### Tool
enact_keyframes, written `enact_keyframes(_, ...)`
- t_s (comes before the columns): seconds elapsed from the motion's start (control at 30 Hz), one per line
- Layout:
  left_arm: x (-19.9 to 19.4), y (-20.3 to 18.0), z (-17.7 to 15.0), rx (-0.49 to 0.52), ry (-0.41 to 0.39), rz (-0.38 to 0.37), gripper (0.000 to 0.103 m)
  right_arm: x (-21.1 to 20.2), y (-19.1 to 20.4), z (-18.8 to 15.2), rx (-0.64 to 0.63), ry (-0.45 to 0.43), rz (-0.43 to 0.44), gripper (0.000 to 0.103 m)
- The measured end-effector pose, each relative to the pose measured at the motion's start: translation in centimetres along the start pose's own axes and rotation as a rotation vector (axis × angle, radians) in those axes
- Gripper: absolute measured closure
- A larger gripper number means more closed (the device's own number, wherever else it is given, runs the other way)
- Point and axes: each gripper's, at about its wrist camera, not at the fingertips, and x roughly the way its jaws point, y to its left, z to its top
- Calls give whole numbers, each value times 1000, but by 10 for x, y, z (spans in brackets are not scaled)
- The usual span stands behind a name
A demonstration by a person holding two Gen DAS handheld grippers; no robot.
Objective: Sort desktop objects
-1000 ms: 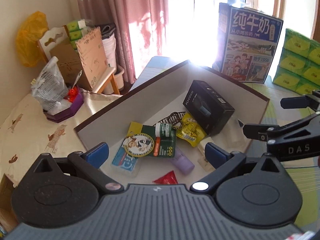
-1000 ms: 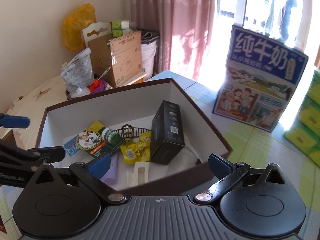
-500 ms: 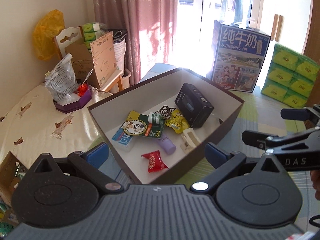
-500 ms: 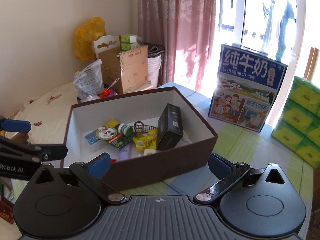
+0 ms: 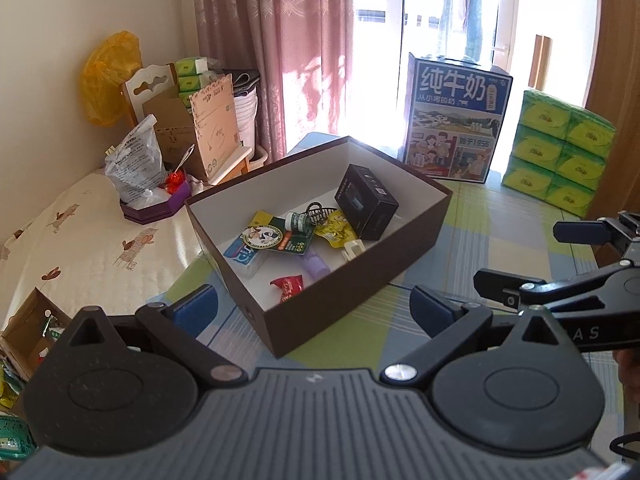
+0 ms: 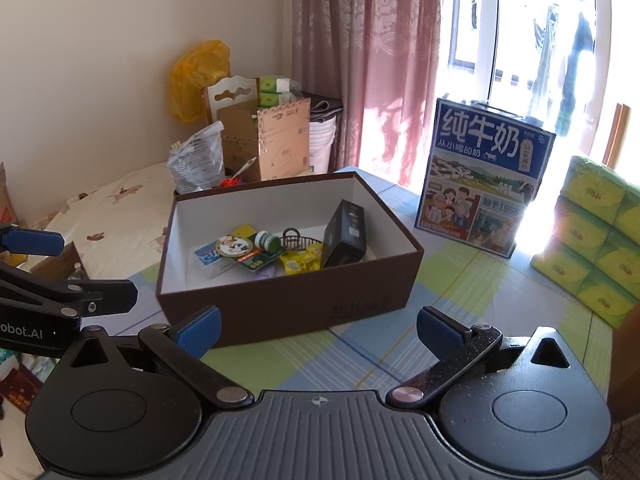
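Observation:
A brown box [image 5: 352, 292] [image 6: 288, 308] with a white inside stands on the checked tablecloth. In it lie a black carton [image 5: 366, 206] [image 6: 346, 234], a yellow packet [image 5: 336, 232] [image 6: 300, 262], a green card with a small bottle [image 5: 280, 234] [image 6: 250, 248], a red sweet [image 5: 288, 284], a purple tube [image 5: 314, 266] and a dark hair clip [image 6: 296, 238]. My left gripper [image 5: 312, 308] is open and empty, back from the box's near corner. My right gripper [image 6: 318, 326] is open and empty in front of the box's long side.
A blue milk carton box [image 5: 456, 120] [image 6: 484, 176] stands behind the brown box. Green tissue packs [image 5: 556, 156] [image 6: 596, 236] are stacked at the right. At the left are a purple tray with a plastic bag [image 5: 148, 184], cardboard boxes [image 6: 264, 140] and a curtain.
Both grippers have pulled back and up from over the box. The box now looks smaller and its outer walls show. Nothing in it has moved.

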Motion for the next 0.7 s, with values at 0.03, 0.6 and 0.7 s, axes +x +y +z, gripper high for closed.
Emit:
enact_keyframes(0.03, -3, -2, -2, 0, 0, 3, 2, -2, 0, -2, -2, 0, 2, 2)
enact_keyframes(0.6, -34, -16, -36, -28, 15, 30, 2, -32, 3, -34, -30, 14, 37, 2)
enact_keyframes(0.7, -36, -16, -40, -32, 17, 35, 2, -35, 3, -37, -33, 17, 42, 2)
